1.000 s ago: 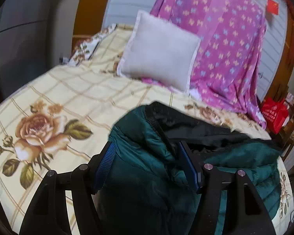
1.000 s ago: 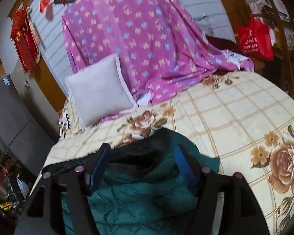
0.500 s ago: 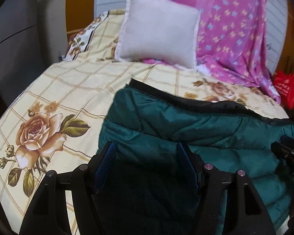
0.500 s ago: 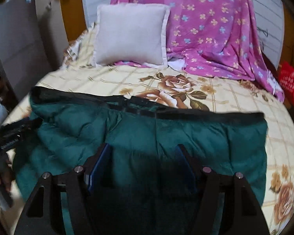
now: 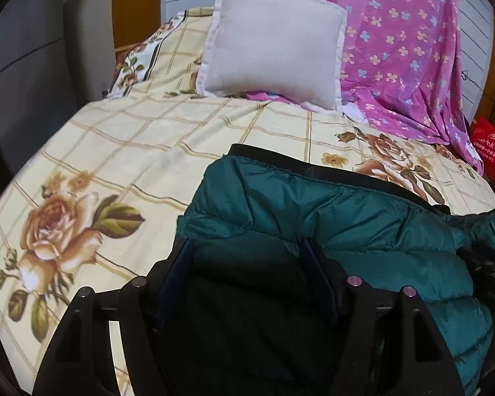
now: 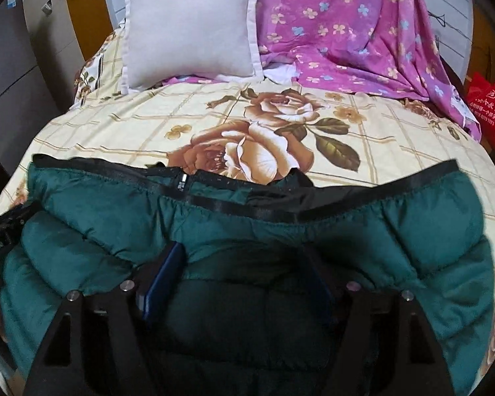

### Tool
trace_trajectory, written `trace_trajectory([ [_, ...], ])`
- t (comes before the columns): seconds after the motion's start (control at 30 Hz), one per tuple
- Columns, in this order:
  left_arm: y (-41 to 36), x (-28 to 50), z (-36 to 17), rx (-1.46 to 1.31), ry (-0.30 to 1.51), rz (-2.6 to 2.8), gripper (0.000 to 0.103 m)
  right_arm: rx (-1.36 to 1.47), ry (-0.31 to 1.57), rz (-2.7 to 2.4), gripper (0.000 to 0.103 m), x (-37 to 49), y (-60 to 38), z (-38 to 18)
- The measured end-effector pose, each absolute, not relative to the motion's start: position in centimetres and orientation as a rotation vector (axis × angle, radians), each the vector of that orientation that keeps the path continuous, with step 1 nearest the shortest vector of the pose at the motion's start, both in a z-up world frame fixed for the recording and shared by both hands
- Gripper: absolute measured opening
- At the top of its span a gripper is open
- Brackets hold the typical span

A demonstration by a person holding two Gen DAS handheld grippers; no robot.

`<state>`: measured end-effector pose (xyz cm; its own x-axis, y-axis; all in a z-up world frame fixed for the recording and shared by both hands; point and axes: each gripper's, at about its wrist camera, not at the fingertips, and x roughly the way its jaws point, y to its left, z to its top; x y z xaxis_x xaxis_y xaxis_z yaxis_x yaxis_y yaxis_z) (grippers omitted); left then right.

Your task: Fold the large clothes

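A dark green quilted jacket [image 5: 346,224] with a black hem band lies spread across the near part of the bed; in the right wrist view it [image 6: 280,237] stretches from left to right, its black zipper edge on the far side. My left gripper [image 5: 247,247] hovers over the jacket's left part, jaws apart, nothing between them. My right gripper [image 6: 244,254] is over the jacket's middle, jaws apart, fingers resting against the padded fabric. The left gripper's body [image 6: 3,227] shows at the left edge of the right wrist view.
The bed has a cream checked sheet with rose prints [image 5: 115,165]. A white pillow [image 5: 270,43] leans at the head beside a pink flowered cloth [image 5: 406,49]. A red bag [image 5: 491,145] stands off the right side. A grey cabinet [image 5: 23,49] is at the left.
The jacket went from a lifted bunch to lying spread flat across the bed. Both grippers have drawn back toward the near edge and tilted down over it.
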<state>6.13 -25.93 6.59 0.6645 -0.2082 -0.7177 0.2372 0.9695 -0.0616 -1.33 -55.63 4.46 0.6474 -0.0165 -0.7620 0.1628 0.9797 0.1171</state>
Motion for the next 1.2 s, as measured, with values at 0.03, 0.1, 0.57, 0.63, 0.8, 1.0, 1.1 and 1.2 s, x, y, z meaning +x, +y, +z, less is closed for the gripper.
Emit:
trace_trajectory([
  [0.03, -25.9, 6.0, 7.0, 0.053, 0.795, -0.251, 0.049, 0.188, 0.836, -0.101, 0.076, -2.2, -56.1, 5.2],
  [0.1, -26.0, 5.9, 7.6, 0.078, 0.771, -0.243, 0.049, 0.182, 0.805, -0.125, 0.076, -3.5, -57.2, 6.3],
  [0.57, -27.7, 8.6, 5.6, 0.126, 0.832, -0.236, 0.049, 0.234, 0.880, -0.277, 0.080, -3.5, -64.7, 2.8],
  [0.63, -27.8, 8.8, 5.4, 0.121, 0.834, -0.237, 0.049, 0.248, 0.877, -0.276, 0.081, -3.1, -65.0, 2.2],
  [0.8, -27.7, 8.9, 5.2, 0.115, 0.833, -0.237, 0.049, 0.244, 0.867, -0.282, 0.082, -3.4, -64.7, 2.0],
  [1.0, -27.5, 8.9, 4.9, 0.121, 0.828, -0.234, 0.049, 0.267, 0.823, -0.251, 0.082, -6.3, -63.8, 4.8],
  [1.1, -27.5, 8.9, 5.0, 0.114, 0.823, -0.236, 0.049, 0.227, 0.818, -0.249, 0.082, -7.7, -63.4, 5.3],
  [1.2, -27.5, 8.8, 4.9, 0.109, 0.819, -0.236, 0.050, 0.250, 0.827, -0.257, 0.082, -7.9, -64.2, 4.4],
])
